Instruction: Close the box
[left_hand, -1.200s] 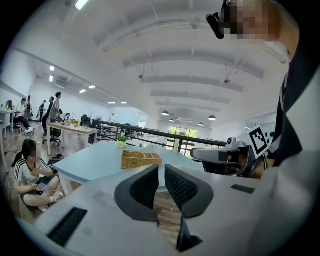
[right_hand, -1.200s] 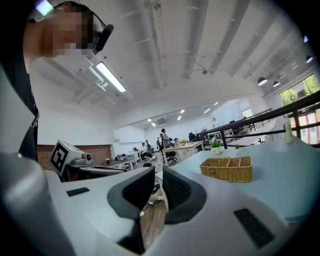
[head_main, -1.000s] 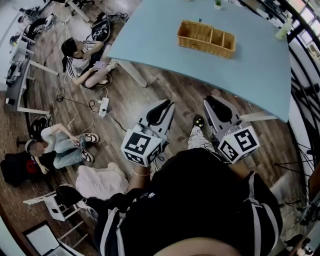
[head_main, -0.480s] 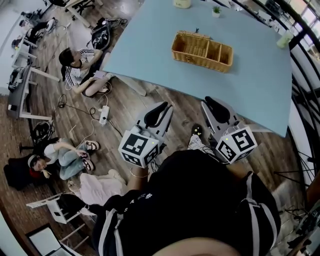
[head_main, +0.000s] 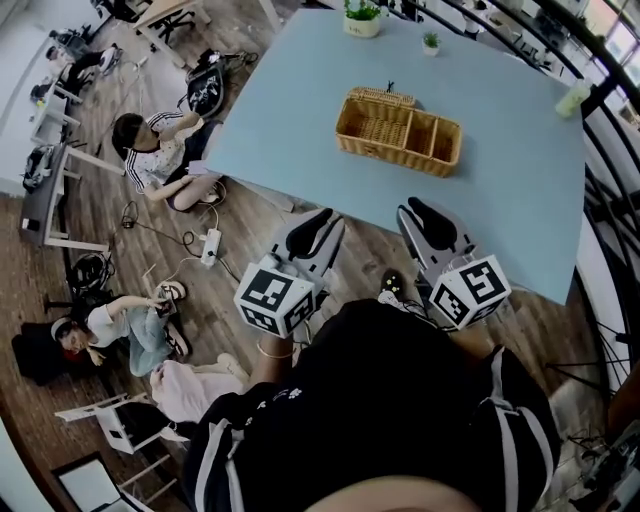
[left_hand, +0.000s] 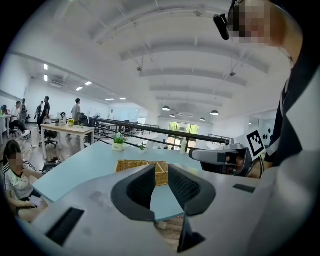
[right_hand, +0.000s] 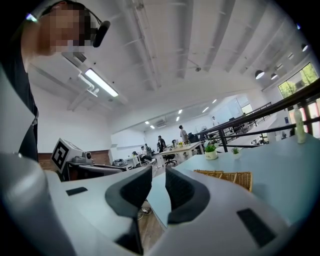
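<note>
A seated person (head_main: 150, 150) worked on the wood floor at far left as the wearer closed in on the blue table (head_main: 520, 190), which sat nearer than it had a second before. The left gripper (head_main: 320, 222) hung over the floor just short of the table's edge. Its jaws had just been easing apart, leaving a slim gap with nothing in it. Ahead, between the lines of the two tools, the wicker box (head_main: 398, 130) stood mid-table. It filled more of the view than before but was still well apart from either gripper, and whether a lid stood open could not be told. The right gripper (head_main: 418, 212), level with its twin, had its jaws slightly parted and empty. The approach looked nearly done, but the closing itself had not begun, and both tools still had to reach across the tabletop to the box.
</note>
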